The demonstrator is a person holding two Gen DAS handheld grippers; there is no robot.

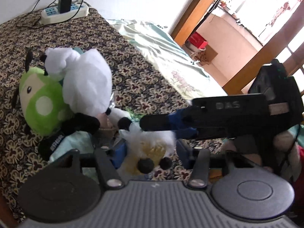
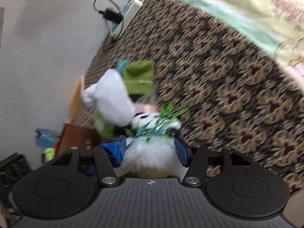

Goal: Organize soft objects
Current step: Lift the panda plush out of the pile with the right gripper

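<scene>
Left wrist view: the left tongs point(image 1: 150, 153) are seen astride a fluffy white and yellow toy point(image 1: 150, 150) at lower centre of the frame, on the patterned bedspread point(image 1: 142, 72). Whether the pads already press the fur cannot be told. In the right wrist view the right tongs point(image 2: 149, 153) are placed around white fluffy material; the grip there also cannot be told, because of blur. A green plush point(image 1: 43, 102) and a white plush point(image 1: 85, 81) are piled at centre left. Only loose fur may be pinched, so the toy may slip, and the two tongs may collide over it.
</scene>
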